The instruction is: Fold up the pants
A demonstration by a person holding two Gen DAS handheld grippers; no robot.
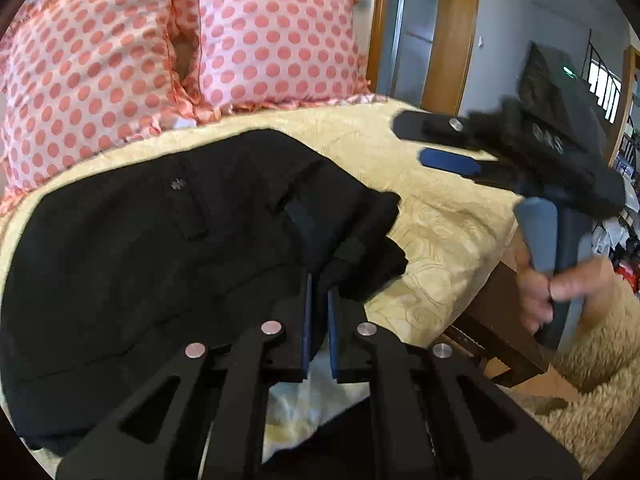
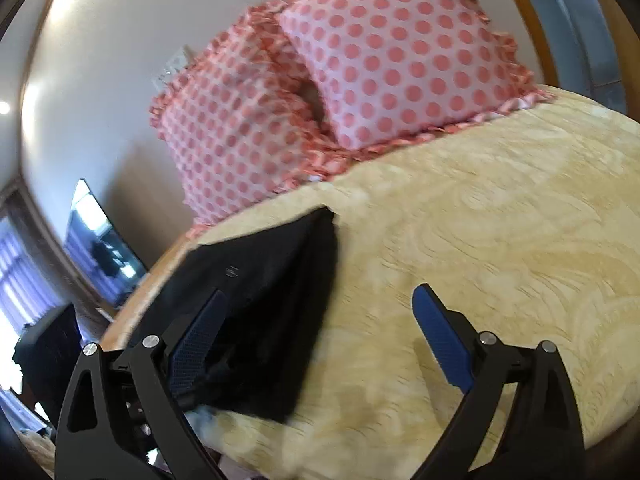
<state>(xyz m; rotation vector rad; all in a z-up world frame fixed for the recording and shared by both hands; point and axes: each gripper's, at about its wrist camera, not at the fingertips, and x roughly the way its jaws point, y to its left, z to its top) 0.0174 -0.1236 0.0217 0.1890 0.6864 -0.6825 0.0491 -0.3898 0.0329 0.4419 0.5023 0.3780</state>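
Observation:
Black pants (image 1: 160, 248) lie folded on the yellow bedspread (image 1: 440, 220). They also show in the right wrist view (image 2: 280, 300) at lower left. My left gripper (image 1: 319, 300) is shut on a bunched edge of the pants at their near right side. My right gripper (image 2: 320, 312) is open and empty above the bedspread, its left finger over the pants' edge. It also shows in the left wrist view (image 1: 424, 144), held in a hand at the right, jaws apart.
Two pink polka-dot pillows (image 1: 180, 40) stand at the head of the bed. A dark wooden bed frame edge (image 1: 500, 332) and a fluffy beige rug (image 1: 592, 380) lie at the right. A wooden door frame (image 1: 448, 32) is behind.

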